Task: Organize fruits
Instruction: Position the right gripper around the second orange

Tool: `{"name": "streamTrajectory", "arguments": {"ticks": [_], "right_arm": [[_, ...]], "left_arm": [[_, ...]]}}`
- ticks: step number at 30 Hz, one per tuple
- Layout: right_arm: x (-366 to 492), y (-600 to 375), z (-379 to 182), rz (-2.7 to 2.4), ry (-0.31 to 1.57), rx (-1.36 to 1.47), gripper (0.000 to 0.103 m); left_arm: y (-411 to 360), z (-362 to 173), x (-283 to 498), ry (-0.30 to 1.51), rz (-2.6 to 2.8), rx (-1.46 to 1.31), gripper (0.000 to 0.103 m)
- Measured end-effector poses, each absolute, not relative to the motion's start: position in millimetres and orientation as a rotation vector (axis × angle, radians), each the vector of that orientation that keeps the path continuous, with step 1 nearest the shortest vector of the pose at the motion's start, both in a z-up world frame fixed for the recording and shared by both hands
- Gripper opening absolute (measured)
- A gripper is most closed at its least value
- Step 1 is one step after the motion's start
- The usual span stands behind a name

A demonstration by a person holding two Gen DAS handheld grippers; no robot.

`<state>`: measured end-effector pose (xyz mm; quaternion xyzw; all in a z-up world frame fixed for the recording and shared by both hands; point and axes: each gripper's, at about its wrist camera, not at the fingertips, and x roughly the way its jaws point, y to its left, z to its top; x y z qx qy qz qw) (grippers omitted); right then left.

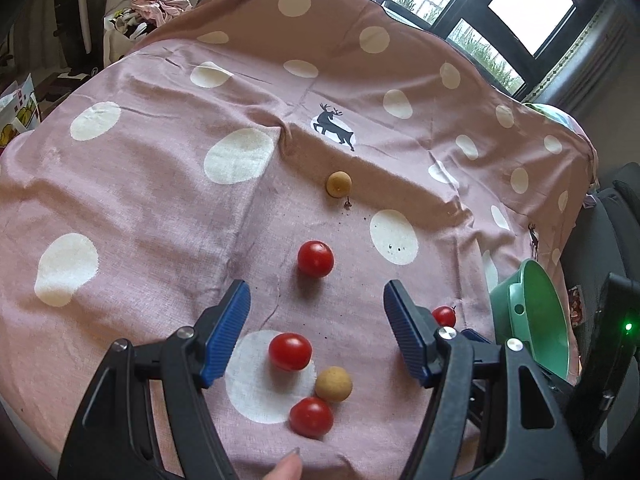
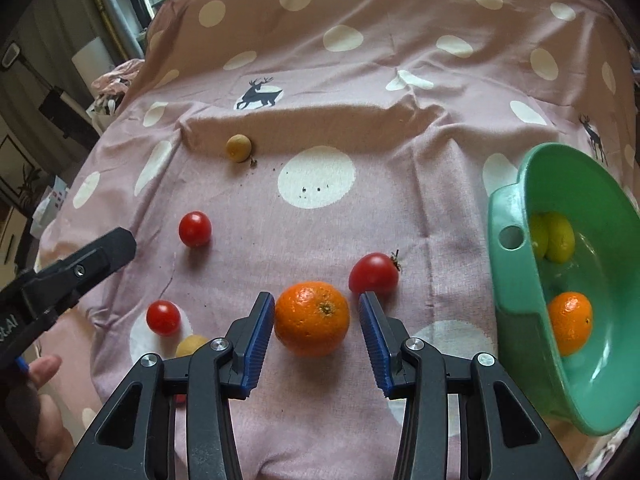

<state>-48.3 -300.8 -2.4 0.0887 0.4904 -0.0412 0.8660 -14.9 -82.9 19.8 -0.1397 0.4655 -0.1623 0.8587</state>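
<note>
An orange lies on the pink spotted cloth between the fingertips of my right gripper, which is open; a small gap shows at the right pad. A stemmed tomato sits just behind it. The green bowl at the right holds another orange and yellow-green fruit. My left gripper hangs open and holds nothing, above tomatoes and a tan round fruit. A second tan fruit lies farther back.
The cloth rises in a fold behind the fruit. The green bowl stands at the cloth's right edge. The left gripper's black finger and a hand reach in from the left. Windows and clutter lie beyond the table.
</note>
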Motion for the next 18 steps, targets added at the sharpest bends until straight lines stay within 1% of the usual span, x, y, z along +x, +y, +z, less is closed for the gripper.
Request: {"name": "streamTrajectory", "arguments": {"ticks": [8, 10, 13, 18], "right_arm": [[-61.5, -338.8, 17.4, -0.182, 0.921, 0.3, 0.045], [-62.3, -345.0, 18.7, -0.157, 0.903, 0.359, 0.045], [-61.1, -347.3, 18.9, -0.115, 0.881, 0.406, 0.045], [-53.2, -341.9, 14.1, -0.025, 0.891, 0.465, 0.045]], "left_arm": [[-103.0, 9.2, -16.3, 1.024, -0.395, -0.258, 0.068], [-109.0, 6.1, -17.3, 1.044, -0.429, -0.256, 0.062], [-121.0, 2.5, -20.1, 1.067, -0.481, -0.243, 0.055], [-140.5, -3.6, -25.3, 1.095, -0.537, -0.195, 0.049]]}}
